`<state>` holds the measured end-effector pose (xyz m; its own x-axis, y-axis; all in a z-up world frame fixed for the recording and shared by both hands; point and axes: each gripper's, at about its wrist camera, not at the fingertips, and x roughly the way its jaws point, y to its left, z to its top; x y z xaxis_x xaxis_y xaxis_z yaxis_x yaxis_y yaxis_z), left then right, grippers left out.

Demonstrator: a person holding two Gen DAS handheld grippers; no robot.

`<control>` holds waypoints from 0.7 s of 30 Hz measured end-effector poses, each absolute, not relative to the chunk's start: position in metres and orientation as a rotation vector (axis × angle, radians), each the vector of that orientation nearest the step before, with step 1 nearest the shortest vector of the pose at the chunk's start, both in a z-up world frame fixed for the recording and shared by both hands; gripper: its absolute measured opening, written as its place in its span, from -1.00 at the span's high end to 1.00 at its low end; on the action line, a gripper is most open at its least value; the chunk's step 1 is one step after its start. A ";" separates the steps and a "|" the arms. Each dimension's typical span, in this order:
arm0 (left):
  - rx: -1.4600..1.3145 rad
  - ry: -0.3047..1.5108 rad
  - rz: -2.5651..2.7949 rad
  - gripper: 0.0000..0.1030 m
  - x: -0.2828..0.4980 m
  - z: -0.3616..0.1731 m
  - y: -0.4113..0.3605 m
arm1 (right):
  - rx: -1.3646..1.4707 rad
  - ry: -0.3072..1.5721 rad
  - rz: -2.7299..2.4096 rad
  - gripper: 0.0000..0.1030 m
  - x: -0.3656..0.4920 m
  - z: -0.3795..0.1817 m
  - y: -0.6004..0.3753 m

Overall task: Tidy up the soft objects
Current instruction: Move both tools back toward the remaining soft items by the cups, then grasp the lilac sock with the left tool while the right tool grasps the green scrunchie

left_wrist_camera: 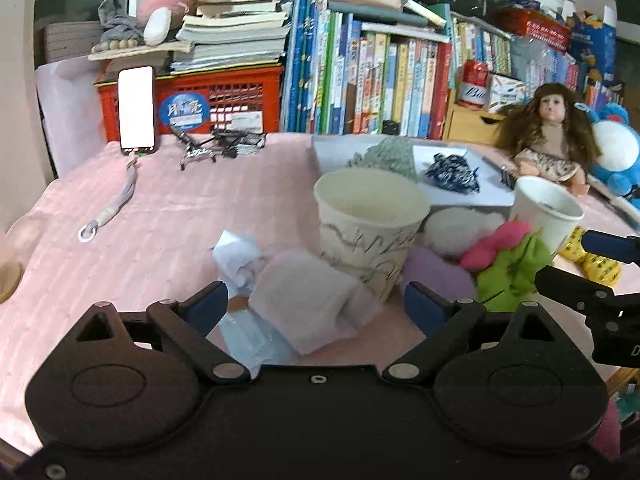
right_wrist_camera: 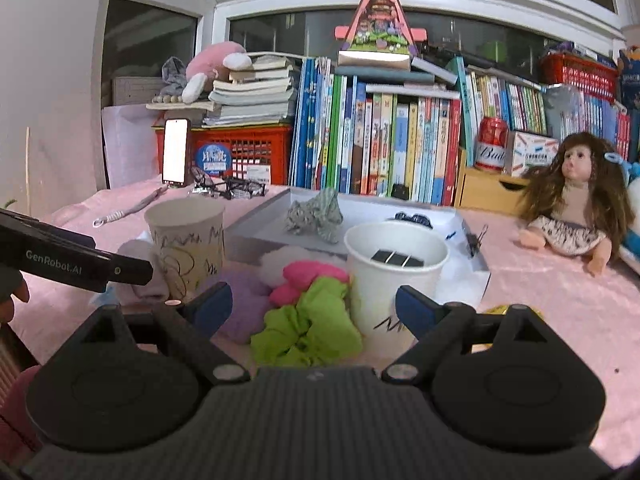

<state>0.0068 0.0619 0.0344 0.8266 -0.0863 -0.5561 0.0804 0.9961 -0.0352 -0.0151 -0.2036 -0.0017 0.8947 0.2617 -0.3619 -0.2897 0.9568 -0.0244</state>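
My left gripper (left_wrist_camera: 316,304) is open and empty, its jaws on either side of a pale pink soft pad (left_wrist_camera: 308,300) that lies on the pink cloth in front of a scribbled paper cup (left_wrist_camera: 370,232). My right gripper (right_wrist_camera: 316,304) is open and empty, just above a green scrunchie (right_wrist_camera: 308,332). A pink scrunchie (right_wrist_camera: 310,276), a lilac soft pad (right_wrist_camera: 244,308) and a white fluffy ball (right_wrist_camera: 288,258) lie close behind it. A plain white cup (right_wrist_camera: 394,280) with black clips inside stands to the right of the scrunchies.
A grey tray (right_wrist_camera: 256,228) behind the cups holds a patterned cloth (right_wrist_camera: 316,214) and a dark scrunchie (left_wrist_camera: 452,172). A doll (right_wrist_camera: 576,200) sits at the right. Crumpled paper (left_wrist_camera: 236,256), a phone (left_wrist_camera: 136,110), a red crate (left_wrist_camera: 224,100) and books (right_wrist_camera: 380,136) are behind.
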 end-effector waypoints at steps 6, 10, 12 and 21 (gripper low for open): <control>0.000 0.589 -0.055 -0.84 0.011 0.022 0.063 | -0.091 0.383 0.288 -0.82 -0.011 -0.014 -0.194; -0.010 0.592 -0.036 -0.84 0.014 0.013 0.065 | -0.089 0.398 0.287 -0.81 -0.007 -0.021 -0.189; -0.017 0.595 -0.028 -0.84 0.016 0.010 0.066 | -0.084 0.407 0.286 -0.81 -0.004 -0.023 -0.187; -0.038 0.595 -0.026 -0.84 0.024 0.002 0.066 | -0.095 0.428 0.267 -0.72 0.004 -0.032 -0.181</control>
